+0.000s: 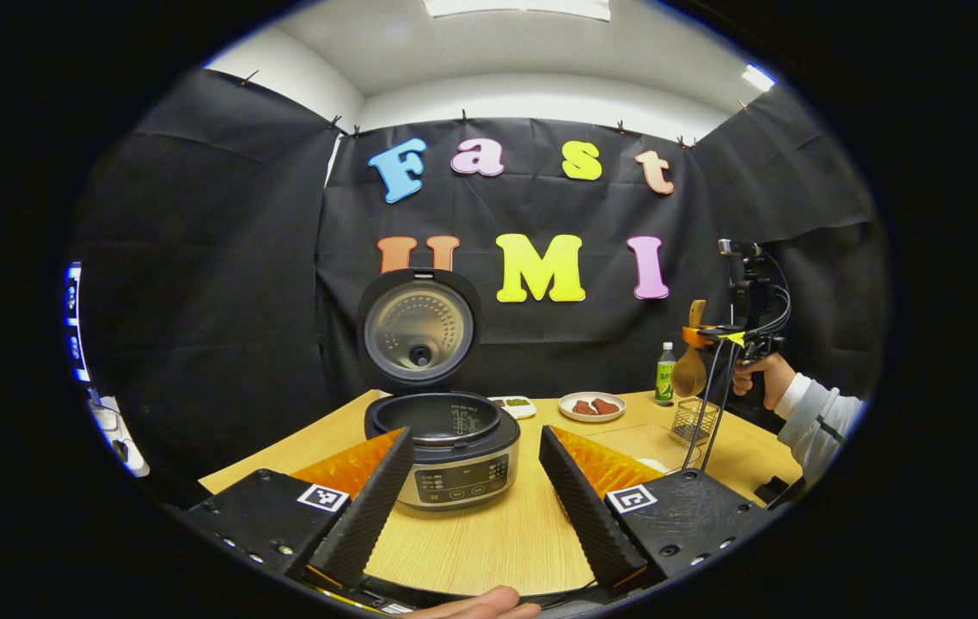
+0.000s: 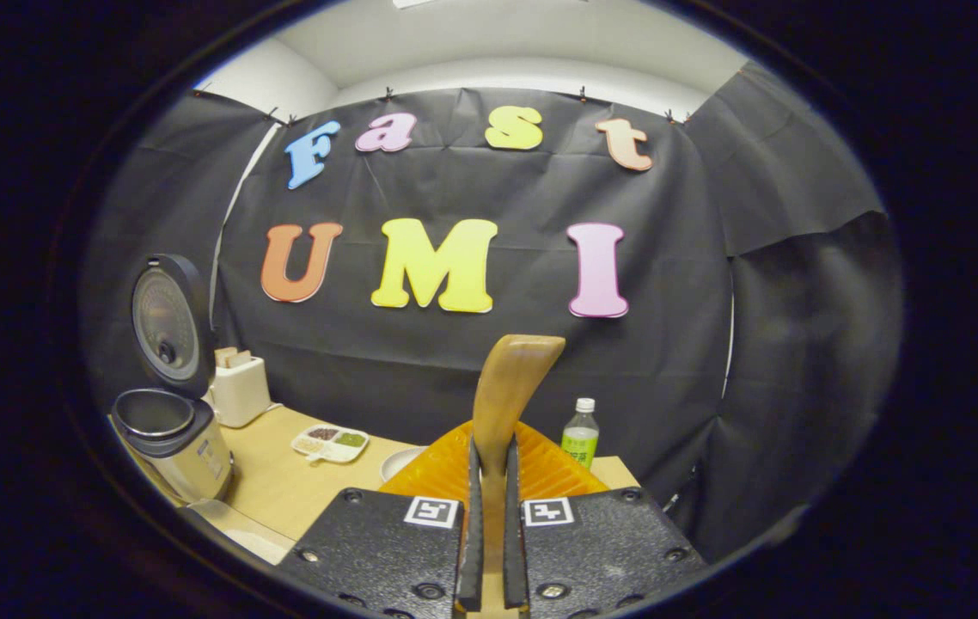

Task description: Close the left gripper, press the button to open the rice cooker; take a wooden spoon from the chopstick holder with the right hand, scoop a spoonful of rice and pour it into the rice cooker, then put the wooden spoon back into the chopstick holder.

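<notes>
Between spread left jaws: open rice cooker (image 1: 446, 447); right jaws pinching wooden spoon (image 2: 502, 404) above chopstick holder (image 1: 695, 419); bottle (image 2: 578, 437) behind.

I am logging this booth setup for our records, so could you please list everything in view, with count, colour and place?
rice cooker: one, silver and black, lid up, centre of table
table: one, light wood, under everything
wooden spoon: one, tan, gripped in the right tongs, above the wire holder
wire holder: one, dark, right part of table
bottle: one, green label, white cap, back right
plate: one, white with brown food, behind the cooker to the right
divided dish: one, white, back of table
toaster: one, cream, back, beside the cooker
hand: one, white sleeve, holding the right tongs
left tongs: open, before the cooker
right tongs: shut on the spoon handle
</notes>
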The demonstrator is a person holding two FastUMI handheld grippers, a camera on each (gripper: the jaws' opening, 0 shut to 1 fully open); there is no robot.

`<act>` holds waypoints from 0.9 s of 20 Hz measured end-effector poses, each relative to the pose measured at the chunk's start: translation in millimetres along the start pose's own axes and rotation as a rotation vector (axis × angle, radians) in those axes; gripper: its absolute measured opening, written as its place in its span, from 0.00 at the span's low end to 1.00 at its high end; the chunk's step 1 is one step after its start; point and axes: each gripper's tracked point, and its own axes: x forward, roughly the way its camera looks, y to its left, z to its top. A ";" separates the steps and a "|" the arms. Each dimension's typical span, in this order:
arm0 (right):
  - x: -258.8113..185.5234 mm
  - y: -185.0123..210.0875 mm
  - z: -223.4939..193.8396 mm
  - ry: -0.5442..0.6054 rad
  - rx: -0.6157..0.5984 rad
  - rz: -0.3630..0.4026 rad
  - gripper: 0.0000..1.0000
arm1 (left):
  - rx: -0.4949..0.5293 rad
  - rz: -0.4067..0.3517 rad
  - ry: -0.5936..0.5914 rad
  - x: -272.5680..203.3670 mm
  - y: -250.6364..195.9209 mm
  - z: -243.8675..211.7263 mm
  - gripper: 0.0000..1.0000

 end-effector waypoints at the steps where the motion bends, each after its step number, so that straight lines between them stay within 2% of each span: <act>1: 1.2 -6.5 -6.1 0.007 0.002 -0.008 0.15 | 0.003 -0.001 0.005 1.9 -0.7 -3.2 0.94; 6: 6.3 -28.6 -29.6 0.042 0.024 -0.049 0.15 | 0.005 0.006 0.041 7.9 0.8 -15.9 0.94; 11: 4.5 -43.2 -37.0 0.050 0.049 -0.081 0.15 | -0.008 0.013 0.046 7.2 2.3 -17.9 0.94; 13: 2.2 -45.5 -30.7 0.036 0.053 -0.082 0.18 | -0.005 0.013 0.049 5.5 0.5 -19.3 0.94; 16: 3.1 -52.5 -27.7 0.031 0.072 -0.096 0.62 | 0.004 0.011 0.054 3.8 -1.1 -19.9 0.94; 17: -0.4 -55.2 -26.9 0.032 0.076 -0.107 0.70 | 0.003 0.012 0.052 3.1 -1.8 -19.9 0.94; 18: -1.7 -56.4 -27.3 0.034 0.081 -0.114 0.73 | 0.002 0.011 0.049 0.9 -2.2 -18.4 0.94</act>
